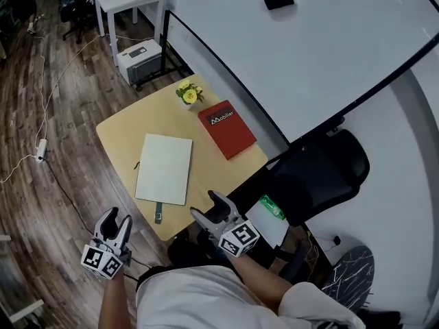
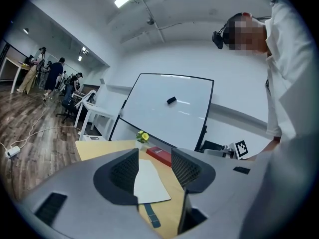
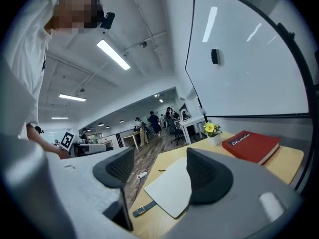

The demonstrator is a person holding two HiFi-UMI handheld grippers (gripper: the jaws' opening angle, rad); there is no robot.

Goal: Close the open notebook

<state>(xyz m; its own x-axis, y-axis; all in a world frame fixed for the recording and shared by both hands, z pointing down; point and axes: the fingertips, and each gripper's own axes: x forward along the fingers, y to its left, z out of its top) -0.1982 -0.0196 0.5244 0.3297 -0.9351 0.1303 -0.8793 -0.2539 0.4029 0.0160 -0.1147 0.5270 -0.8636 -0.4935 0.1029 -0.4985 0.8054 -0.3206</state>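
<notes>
A big whiteboard (image 1: 288,53) fills the far side of the room. Next comes the wooden bench (image 1: 123,132), with a black chair (image 1: 322,170) just beside its right corner. The pale notebook (image 1: 164,168) lies flat near the middle of the bench, a little toward the near edge. It looks like 1 smooth slab with no pages showing, so I think it may already be shut. A red book (image 1: 227,129) lies near it on the right, not touching it. The left gripper (image 1: 118,221) hangs off the near left side of the bench, and its 2 fingers are wide apart with nothing in them. The right gripper (image 1: 208,208) is over the near edge, and its fingers are wide apart and empty too. A small flower pot (image 1: 188,94) stands at the far edge. A thin dark strap (image 1: 158,212) sticks out from the near end of the notebook. The notebook looks light and thin, and its smooth cover may be slippery. If a cover needs turning, a long side edge looks like the best place to pinch it.
</notes>
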